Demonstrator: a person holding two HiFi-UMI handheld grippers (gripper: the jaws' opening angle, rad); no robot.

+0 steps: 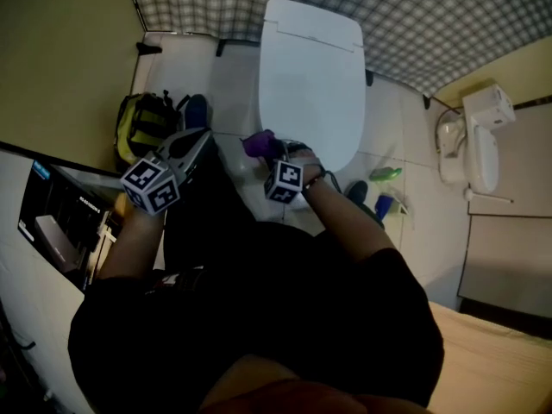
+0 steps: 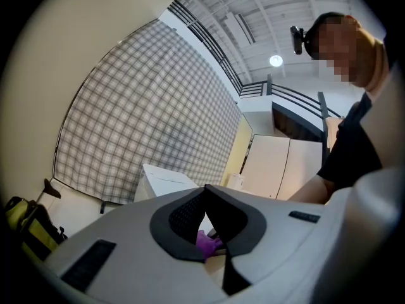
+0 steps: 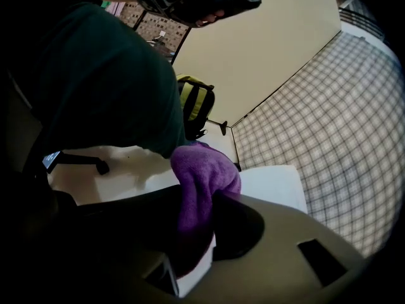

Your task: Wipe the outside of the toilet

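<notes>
The white toilet (image 1: 310, 76) stands with its lid down, straight ahead of me in the head view. My right gripper (image 1: 269, 151) is at the bowl's front left and is shut on a purple cloth (image 1: 258, 143). In the right gripper view the cloth (image 3: 205, 173) bulges out of that gripper (image 3: 202, 201), with the toilet lid (image 3: 275, 183) just beyond. My left gripper (image 1: 205, 134) hangs left of the toilet, apart from it, shut and holding nothing. Its tips (image 2: 205, 190) meet, and below them the cloth (image 2: 205, 240) and the toilet (image 2: 164, 181) show.
A yellow and black backpack (image 1: 145, 123) lies on the floor left of the toilet. Green (image 1: 385, 175) and blue (image 1: 384, 205) bottles lie to its right. A white fixture (image 1: 479, 136) hangs on the right wall. A plaid wall (image 1: 431, 15) is behind; a printed box (image 1: 60, 222) is at left.
</notes>
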